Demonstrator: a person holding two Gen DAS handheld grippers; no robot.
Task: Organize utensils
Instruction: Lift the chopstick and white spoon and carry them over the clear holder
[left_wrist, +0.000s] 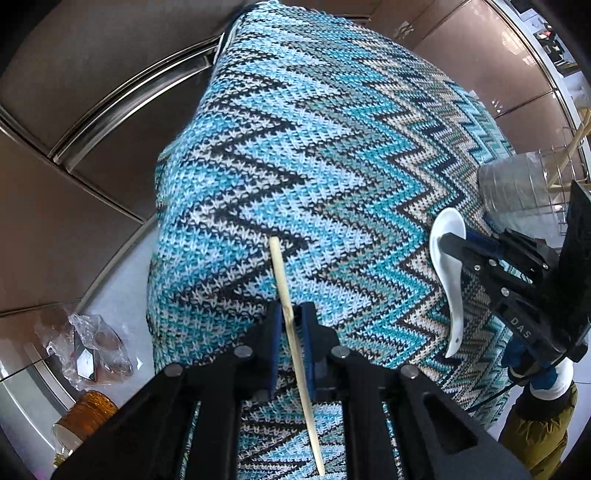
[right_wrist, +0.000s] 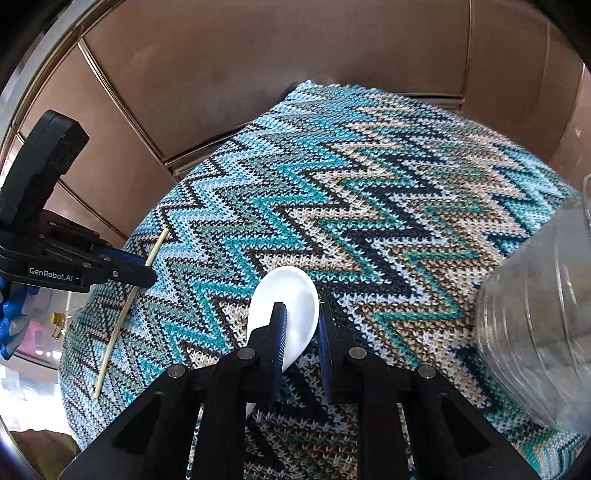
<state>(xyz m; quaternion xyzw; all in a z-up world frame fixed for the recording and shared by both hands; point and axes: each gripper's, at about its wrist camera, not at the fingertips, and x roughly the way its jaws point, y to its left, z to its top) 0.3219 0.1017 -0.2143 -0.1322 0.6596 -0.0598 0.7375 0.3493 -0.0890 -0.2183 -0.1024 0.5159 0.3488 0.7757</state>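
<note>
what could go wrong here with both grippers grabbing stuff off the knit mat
1. The left gripper pinches the thin chopstick near one end, so it may pivot or slip when lifted.
2. The right gripper closes on the smooth white spoon at the neck of its bowl; the glossy curve could squirt out.
3. The clear plastic container sits close on the right and might get bumped.

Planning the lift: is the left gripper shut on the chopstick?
Shut: left gripper pads press both sides of the chopstick.
</note>
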